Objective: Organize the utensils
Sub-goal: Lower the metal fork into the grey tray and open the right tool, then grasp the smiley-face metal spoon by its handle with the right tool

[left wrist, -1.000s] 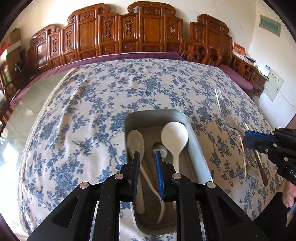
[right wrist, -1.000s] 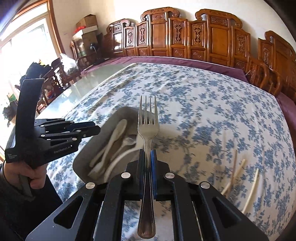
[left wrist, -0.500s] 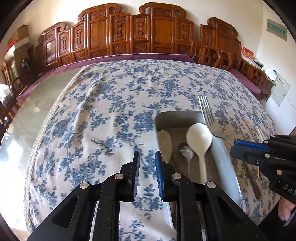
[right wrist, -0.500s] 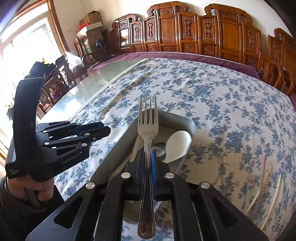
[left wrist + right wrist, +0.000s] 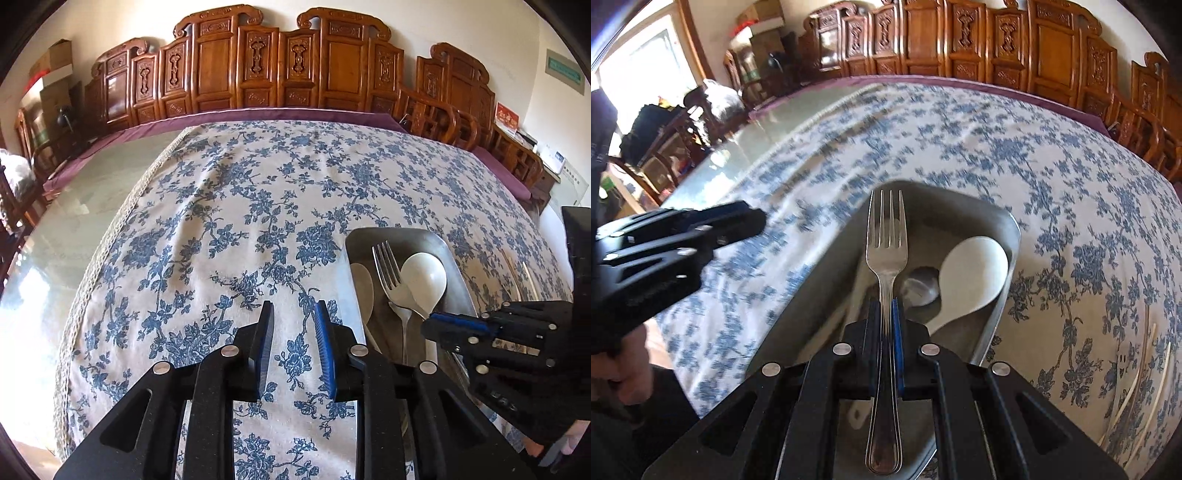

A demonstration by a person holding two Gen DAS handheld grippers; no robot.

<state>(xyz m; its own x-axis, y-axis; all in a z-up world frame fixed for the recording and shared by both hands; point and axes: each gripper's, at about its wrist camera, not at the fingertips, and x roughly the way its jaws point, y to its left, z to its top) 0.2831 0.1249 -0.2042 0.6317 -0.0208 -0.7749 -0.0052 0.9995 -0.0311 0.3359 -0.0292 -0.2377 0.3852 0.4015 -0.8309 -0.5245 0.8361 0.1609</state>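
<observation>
Pinching the metal fork (image 5: 886,258) by its neck, the right gripper (image 5: 886,325) keeps the handle running back between its arms and the tines pointing forward along its own axis, a hold that lets the fork be lowered lengthwise into the steel tray (image 5: 1008,258) instead of across it. The fork hangs over the tray's middle, tines toward the tray's far wall, and whether it already touches the bottom cannot be told. Under and beside it lie a large white spoon (image 5: 971,273) against the tray's right wall, a small metal spoon (image 5: 919,288) at the centre, and another pale spoon (image 5: 364,288) along the left wall.

Judged from this, the free lane is the strip between the two pale spoons; tines tilted off-axis could catch the far wall.

The left gripper (image 5: 293,347) hovers over bare floral tablecloth (image 5: 240,221) just left of the tray, its jaws spread and holding nothing, clear of the descent path. Chopsticks (image 5: 1141,376) lie on the cloth well right of the tray, not yet sorted.
</observation>
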